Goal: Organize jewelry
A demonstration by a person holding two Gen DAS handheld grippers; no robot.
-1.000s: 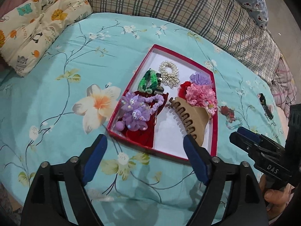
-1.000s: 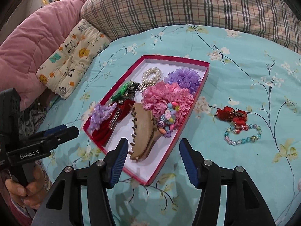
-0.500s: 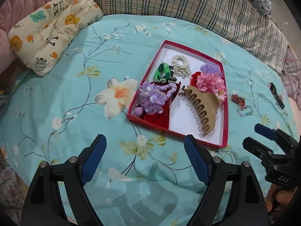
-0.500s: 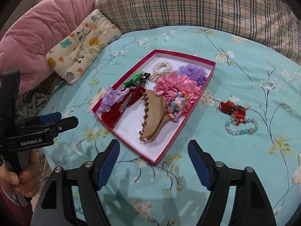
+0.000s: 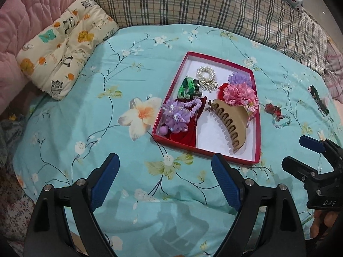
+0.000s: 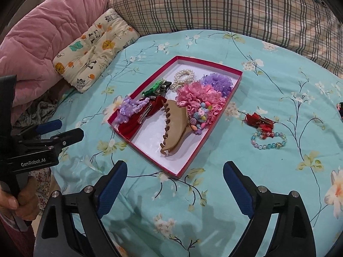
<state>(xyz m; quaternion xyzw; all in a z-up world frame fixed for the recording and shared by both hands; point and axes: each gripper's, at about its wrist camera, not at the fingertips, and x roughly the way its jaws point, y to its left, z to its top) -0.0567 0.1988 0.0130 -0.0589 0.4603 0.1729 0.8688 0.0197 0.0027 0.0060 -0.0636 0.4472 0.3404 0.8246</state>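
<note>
White lettering is the only writing you can read: "GenRobot.AI" on the side of your left gripper (image 6: 57,132) in the right wrist view, and "DAS" on the body of your right gripper (image 5: 298,152) in the left wrist view.

Your left hand (image 6: 15,201) wraps the handle at the lower left of the right wrist view, and your left gripper points down at a slant over the near edge of the bed (image 5: 85,117). Its jaws stand wide apart with only the turquoise flowered sheet between them.

Fingers of your right hand (image 5: 323,220) show under the right gripper's body. That gripper also tilts down toward the bed, and its jaws are opening, with nothing between them.

The red box (image 6: 214,137) lies flat near the middle of the bed, ahead of both grippers and touched by neither. Inside it, the tan hair claw (image 6: 178,124) lies toward the near end, beside the pink flower scrunchie (image 6: 199,96). The purple flower scrunchie (image 6: 216,81) and the pearl bracelet (image 6: 184,75) sit at the far end. Along the left wall lie the green clip (image 5: 186,85) and the purple doll hair ties (image 5: 175,117) on a red bow.

On the sheet, right of the box and apart from it, lie a red hair clip (image 6: 257,120) and a bead bracelet (image 6: 268,139) touching each other
</note>
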